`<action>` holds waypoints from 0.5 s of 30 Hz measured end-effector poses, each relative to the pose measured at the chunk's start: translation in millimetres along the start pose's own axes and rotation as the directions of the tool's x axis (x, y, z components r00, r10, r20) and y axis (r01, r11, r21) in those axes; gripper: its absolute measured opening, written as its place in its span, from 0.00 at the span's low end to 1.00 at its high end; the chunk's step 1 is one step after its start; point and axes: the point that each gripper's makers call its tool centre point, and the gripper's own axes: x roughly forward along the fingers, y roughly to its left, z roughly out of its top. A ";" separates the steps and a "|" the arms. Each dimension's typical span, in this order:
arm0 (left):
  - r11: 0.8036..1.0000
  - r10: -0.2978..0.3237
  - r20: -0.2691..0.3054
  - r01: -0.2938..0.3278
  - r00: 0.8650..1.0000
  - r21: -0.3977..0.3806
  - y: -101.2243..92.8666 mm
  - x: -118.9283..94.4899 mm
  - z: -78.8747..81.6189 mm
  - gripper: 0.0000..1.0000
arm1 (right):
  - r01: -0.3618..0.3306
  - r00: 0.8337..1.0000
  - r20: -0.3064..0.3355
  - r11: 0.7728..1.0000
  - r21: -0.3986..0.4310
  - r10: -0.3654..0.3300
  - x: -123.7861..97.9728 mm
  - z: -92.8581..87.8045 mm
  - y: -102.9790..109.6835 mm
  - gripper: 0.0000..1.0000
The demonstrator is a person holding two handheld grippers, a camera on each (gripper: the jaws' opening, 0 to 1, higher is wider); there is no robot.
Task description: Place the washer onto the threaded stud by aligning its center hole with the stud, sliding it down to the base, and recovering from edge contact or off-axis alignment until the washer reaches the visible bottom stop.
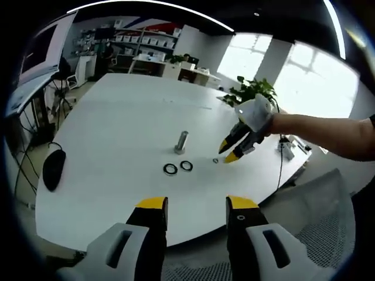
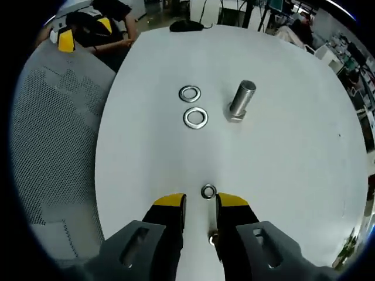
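Narrowly parted, the right gripper hovers just behind a small washer.

1. A broad white tabletop spreads ahead of the left gripper and under the right gripper.
2. A black oval computer mouse lies on the table, ahead and well to the left of the left gripper, near the table's edge. From the right gripper it sits at the far edge.
3. A grey mesh office chair stands just off the table, to the left of the right gripper.
4. A green leafy potted plant stands beyond the table, far ahead and to the right of the left gripper.
5. Bright windows glow behind the plant.
6. Office shelving lines the far wall, straight ahead of the left gripper.
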 end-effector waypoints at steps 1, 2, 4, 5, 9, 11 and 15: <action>1.000 0.000 -0.001 0.000 1.000 0.000 -0.2 0.0 -0.2 0.38 | 0.001 1.000 -0.001 1.000 0.003 -0.001 1.2 0.3 -1.3 0.22; 1.000 0.000 -0.002 0.000 1.000 0.000 -0.1 0.0 -0.2 0.38 | 0.003 1.000 -0.002 1.000 0.005 -0.003 2.5 0.7 -2.7 0.22; 1.000 0.002 -0.002 -0.002 1.000 -0.001 0.5 0.1 -0.2 0.38 | 0.004 1.000 -0.006 1.000 0.013 -0.004 4.6 1.3 -5.1 0.22; 1.000 0.002 -0.003 -0.002 1.000 0.000 0.7 0.3 -0.4 0.38 | 0.005 1.000 -0.008 1.000 0.016 -0.005 5.5 1.8 -5.6 0.22; 1.000 0.002 -0.006 -0.002 1.000 0.002 1.0 0.6 -0.9 0.38 | 0.003 1.000 -0.027 0.999 0.037 -0.002 9.1 -1.8 -8.4 0.21; 1.000 0.003 -0.004 -0.003 1.000 0.000 1.4 0.7 -0.6 0.38 | 0.005 0.999 -0.033 0.999 0.032 -0.004 9.0 -2.8 -8.0 0.21; 1.000 0.006 0.000 -0.006 1.000 -0.008 2.1 0.4 -0.1 0.38 | -0.005 0.999 -0.052 1.000 0.026 0.006 12.7 -7.9 -7.2 0.21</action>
